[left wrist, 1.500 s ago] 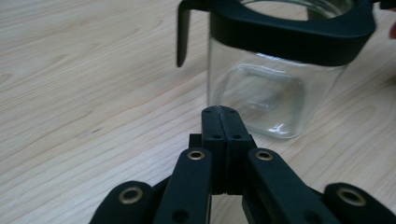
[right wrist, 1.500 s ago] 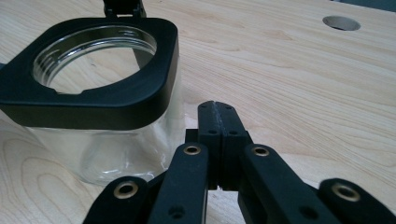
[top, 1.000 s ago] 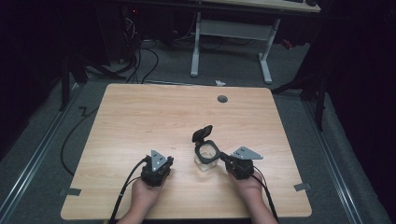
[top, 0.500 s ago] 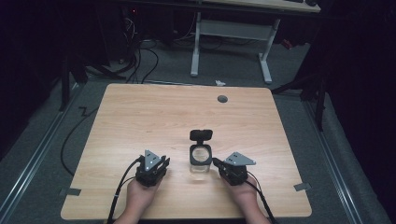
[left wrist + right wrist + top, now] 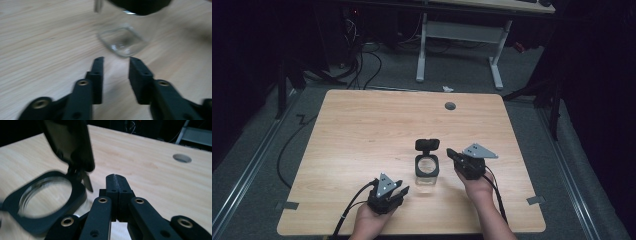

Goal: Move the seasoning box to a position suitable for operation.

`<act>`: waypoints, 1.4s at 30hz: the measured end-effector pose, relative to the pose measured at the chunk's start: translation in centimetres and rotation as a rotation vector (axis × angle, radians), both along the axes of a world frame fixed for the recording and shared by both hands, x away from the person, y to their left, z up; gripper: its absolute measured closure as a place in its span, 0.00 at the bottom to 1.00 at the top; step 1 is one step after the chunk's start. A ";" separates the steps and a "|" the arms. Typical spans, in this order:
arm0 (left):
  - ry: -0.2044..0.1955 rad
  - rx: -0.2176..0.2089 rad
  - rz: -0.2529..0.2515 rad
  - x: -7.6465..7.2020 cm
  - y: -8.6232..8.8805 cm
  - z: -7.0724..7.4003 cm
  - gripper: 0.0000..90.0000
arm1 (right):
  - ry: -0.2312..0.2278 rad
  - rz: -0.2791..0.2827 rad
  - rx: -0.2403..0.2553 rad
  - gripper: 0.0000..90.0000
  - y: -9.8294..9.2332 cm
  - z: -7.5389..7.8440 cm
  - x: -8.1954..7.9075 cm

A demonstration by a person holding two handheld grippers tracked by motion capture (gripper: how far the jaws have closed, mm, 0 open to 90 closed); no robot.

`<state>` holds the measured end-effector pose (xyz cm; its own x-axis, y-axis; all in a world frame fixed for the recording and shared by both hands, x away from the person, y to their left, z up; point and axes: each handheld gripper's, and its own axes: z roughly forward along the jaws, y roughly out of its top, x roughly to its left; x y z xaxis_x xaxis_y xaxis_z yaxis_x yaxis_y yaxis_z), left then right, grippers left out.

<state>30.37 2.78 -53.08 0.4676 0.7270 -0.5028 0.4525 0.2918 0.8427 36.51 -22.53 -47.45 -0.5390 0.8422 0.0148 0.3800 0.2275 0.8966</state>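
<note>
The left gripper (image 5: pixel 396 191), near the table's front edge, has its jaws apart, holding nothing. The clear square glass jar with its black flip lid up (image 5: pixel 427 167) stands mid-table. The right gripper (image 5: pixel 453 153), just beside the jar, is closed on nothing. Move slowly so the jar stays upright.

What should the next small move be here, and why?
Probably ease the left tool forward to close on the glass jar. Its jaws stand open just short of the clear base, while the right tool is shut beside the jar's black rim, and the lid stands flipped open.
</note>
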 end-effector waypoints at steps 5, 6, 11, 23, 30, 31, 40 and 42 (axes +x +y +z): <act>-0.005 -0.015 -0.079 -0.6 -2.2 0.1 0.96 | -0.016 -0.001 0.013 1.00 0.5 1.4 1.9; -0.005 -0.015 -0.079 -0.6 -2.2 0.1 0.97 | -0.020 -0.004 0.016 1.00 0.6 1.6 2.2; -0.012 -0.004 -0.093 -0.4 -4.0 -0.1 0.98 | -0.035 0.006 0.025 1.00 1.5 2.4 3.3; -0.020 0.019 -0.078 0.3 -5.1 -0.4 0.98 | -0.043 0.026 0.055 1.00 2.1 2.9 3.7; -0.019 0.027 -0.079 0.4 -5.3 -0.4 0.98 | -0.059 0.053 0.044 1.00 2.5 3.3 3.0; -0.021 0.030 -0.080 0.4 -5.4 -0.5 0.98 | -0.062 0.056 0.042 1.00 2.5 3.3 2.9; -0.022 0.027 -0.076 0.4 -5.4 -0.5 0.98 | -0.058 0.090 0.019 1.00 2.7 2.4 0.5; -0.020 0.027 -0.077 0.4 -5.3 -0.5 0.98 | -0.057 0.105 0.010 1.00 3.0 1.8 -0.4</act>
